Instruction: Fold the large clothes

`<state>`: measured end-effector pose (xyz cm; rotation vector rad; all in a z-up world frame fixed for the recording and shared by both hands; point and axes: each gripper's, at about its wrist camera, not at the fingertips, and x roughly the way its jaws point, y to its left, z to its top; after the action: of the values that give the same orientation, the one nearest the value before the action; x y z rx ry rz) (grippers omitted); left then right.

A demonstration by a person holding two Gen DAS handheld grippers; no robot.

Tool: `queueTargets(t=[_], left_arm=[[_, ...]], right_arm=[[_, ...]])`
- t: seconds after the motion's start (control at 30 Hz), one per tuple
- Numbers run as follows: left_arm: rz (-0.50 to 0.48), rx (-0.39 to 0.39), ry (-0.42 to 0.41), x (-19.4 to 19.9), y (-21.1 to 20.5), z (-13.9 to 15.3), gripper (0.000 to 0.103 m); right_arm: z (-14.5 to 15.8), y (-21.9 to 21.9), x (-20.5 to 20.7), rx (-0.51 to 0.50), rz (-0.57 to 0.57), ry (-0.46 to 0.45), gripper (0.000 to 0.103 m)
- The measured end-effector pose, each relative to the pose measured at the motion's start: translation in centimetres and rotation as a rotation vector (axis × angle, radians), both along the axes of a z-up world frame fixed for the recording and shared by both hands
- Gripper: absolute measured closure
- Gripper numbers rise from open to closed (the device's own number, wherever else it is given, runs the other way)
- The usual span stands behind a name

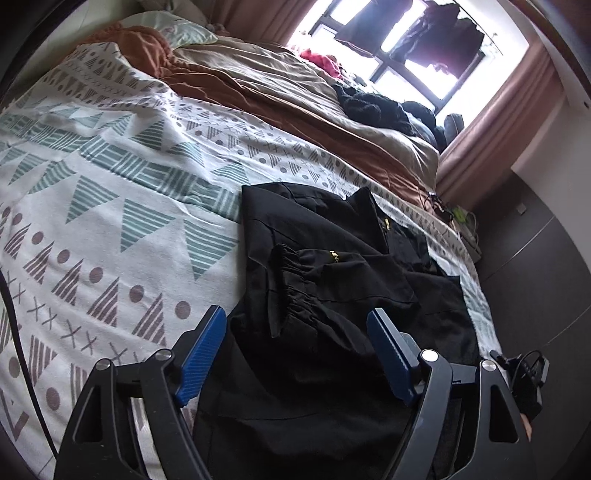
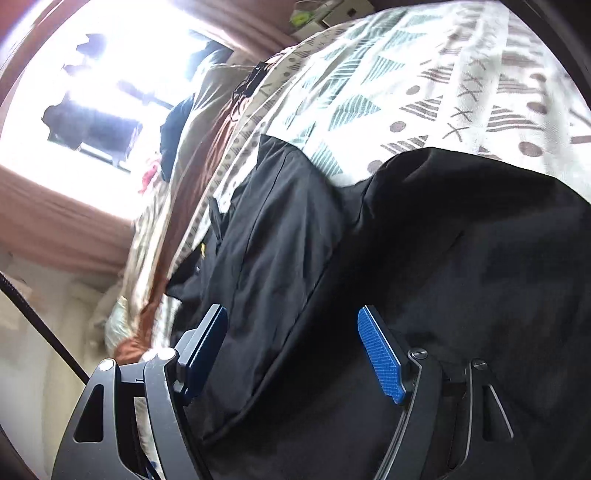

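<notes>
One black jacket [image 1: 332, 280] is lying partly folded on the patterned bedspread [image 1: 110, 206], near the bed's edge, with one elastic-cuffed sleeve [image 1: 295, 280] lying across its front. Small gold lettering is showing on the sleeve, too small to read beyond a few characters, and a gold zipper pull is glinting near the collar.

Two grippers are showing, one per view. The left gripper [image 1: 297, 354] is hovering over the jacket's lower part with its two blue-padded fingers [image 1: 203, 354] spread wide, holding nothing. The right gripper [image 2: 291, 350] is also standing wide open over the black fabric [image 2: 369, 258] (its view is tilted and motion-blurred), and whether its pads are touching the cloth is hard to say.

Further along the bed, one brown and tan duvet [image 1: 277, 85] is lying bunched, with one pale pillow [image 1: 173, 29] at the head. A dark heap of clothing [image 1: 373, 107] and something pink [image 1: 321, 59] are sitting near the window [image 1: 406, 44], which is blowing out to white, so the garments hanging there are only silhouettes. Pink-brown curtains [image 1: 498, 122] are framing it. A small black device with a cable [image 1: 532, 369] is cut off by the right finger's linkage.
</notes>
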<state>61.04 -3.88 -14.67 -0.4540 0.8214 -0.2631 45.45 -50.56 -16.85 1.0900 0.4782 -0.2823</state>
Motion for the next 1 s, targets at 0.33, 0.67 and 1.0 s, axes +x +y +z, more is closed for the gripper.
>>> queueTargets(t=[0.33, 0.67, 1.0], left_arm=[[-0.055, 0.105, 0.113, 5.4, -3.8, -3.2, 0.031], [-0.158, 0.323, 0.228, 8.4, -9.9, -6.2, 0.058], [-0.099, 0.529, 0.154, 10.1, -8.4, -3.1, 0.090]], right_arm=[[-2.1, -3.5, 1.0, 0.027, -0.006, -0.048, 0.099], [-2.6, -5.0, -2.0, 0.072, -0.122, -0.121, 0.103], [-1.8, -4.2, 0.4, 0.071, -0.027, -0.091, 0.103]])
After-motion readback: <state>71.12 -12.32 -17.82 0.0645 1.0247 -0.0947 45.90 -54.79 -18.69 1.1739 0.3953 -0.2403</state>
